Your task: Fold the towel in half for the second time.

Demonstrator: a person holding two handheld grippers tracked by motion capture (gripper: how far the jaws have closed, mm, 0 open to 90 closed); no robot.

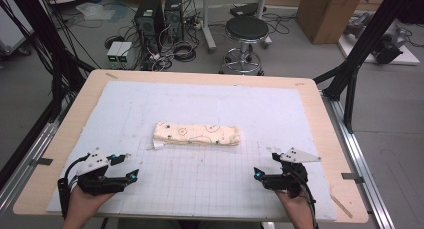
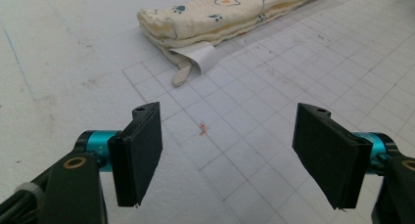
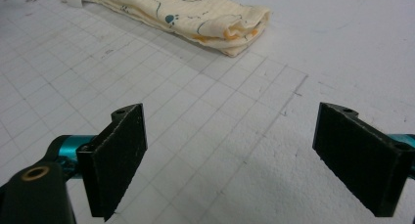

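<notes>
A folded cream cloth [image 1: 196,134] printed with small animal figures lies as a long strip in the middle of the white gridded mat [image 1: 200,189]. A white label sticks out at its left end [image 2: 201,56]. The cloth also lies ahead in the left gripper view [image 2: 220,13] and in the right gripper view [image 3: 195,16]. My left gripper [image 1: 125,165] rests low at the near left, jaws wide apart with nothing between them. At the near right my right gripper [image 1: 266,163] stands open and empty too. Both are well short of the cloth.
The mat covers a wooden table [image 1: 320,109]. Beyond its far edge are a black stool [image 1: 246,31], computer towers [image 1: 150,19], cables and a cardboard box [image 1: 327,11]. Black frame posts [image 1: 360,54] stand at both sides.
</notes>
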